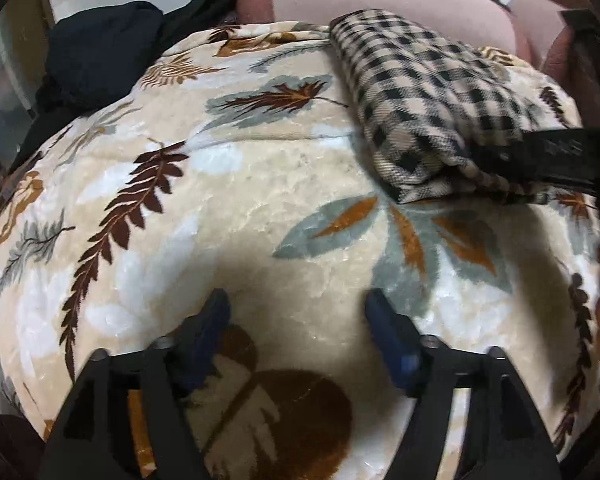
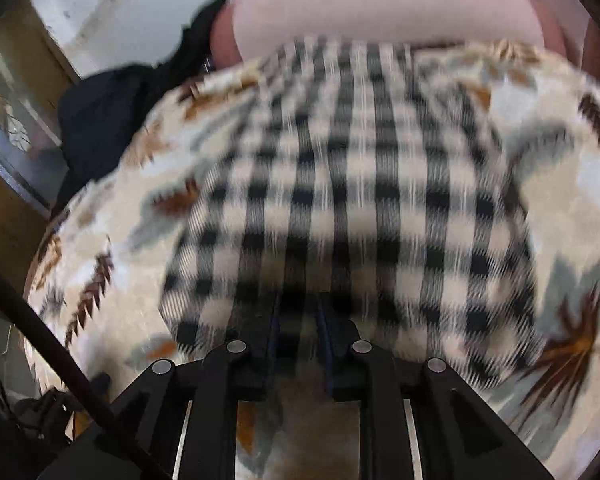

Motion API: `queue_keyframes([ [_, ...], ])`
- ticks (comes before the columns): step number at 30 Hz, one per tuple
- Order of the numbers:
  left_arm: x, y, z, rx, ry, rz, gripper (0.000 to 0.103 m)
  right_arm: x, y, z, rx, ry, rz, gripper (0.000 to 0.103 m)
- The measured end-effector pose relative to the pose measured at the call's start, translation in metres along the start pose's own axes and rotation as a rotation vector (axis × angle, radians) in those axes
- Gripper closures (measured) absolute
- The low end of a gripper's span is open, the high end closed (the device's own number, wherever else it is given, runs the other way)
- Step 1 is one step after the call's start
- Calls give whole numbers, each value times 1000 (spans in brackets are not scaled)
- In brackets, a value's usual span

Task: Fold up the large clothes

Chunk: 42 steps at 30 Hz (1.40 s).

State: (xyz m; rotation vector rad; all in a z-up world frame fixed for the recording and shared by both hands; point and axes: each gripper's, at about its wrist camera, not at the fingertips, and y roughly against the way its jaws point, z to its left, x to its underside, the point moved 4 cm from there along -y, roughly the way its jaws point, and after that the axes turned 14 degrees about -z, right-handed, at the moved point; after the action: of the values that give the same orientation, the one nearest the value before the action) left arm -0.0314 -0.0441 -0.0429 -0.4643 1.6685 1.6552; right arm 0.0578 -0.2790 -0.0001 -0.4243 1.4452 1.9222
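The folded checked garment (image 1: pixel 420 92) is laid on the leaf-patterned blanket (image 1: pixel 180 200) for flattening, the left gripper (image 1: pixel 296 332) being held apart and empty beside it, while the right gripper (image 2: pixel 298 320) is nearly closed at its near edge, a grip not being clear.

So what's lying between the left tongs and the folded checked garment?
Nothing but bare leaf-print blanket. In the left wrist view the open left tongs hover over it, with the folded checked garment lying farther away.
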Motion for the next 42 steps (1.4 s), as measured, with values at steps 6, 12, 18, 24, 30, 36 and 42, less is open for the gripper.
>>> queue_keyframes([
  [6,2,-10,10,34,25,-2,7,11,34,-13,-3,-91,23,82],
  [12,1,-6,12,36,26,-4,6,4,96,-8,75,-54,-163,63],
  [18,-6,24,22,-34,66,-94,6,18,117,6,173,5,-244,56],
  [24,-27,69,28,-95,65,-249,6,31,112,5,228,38,-220,55],
  [30,-30,81,18,-53,50,-241,6,46,100,10,255,83,-177,54],
  [36,-20,71,4,-18,23,-178,6,26,98,9,285,127,-263,54],
  [42,-14,60,-1,-7,21,-113,6,-37,63,0,342,243,-367,54],
])
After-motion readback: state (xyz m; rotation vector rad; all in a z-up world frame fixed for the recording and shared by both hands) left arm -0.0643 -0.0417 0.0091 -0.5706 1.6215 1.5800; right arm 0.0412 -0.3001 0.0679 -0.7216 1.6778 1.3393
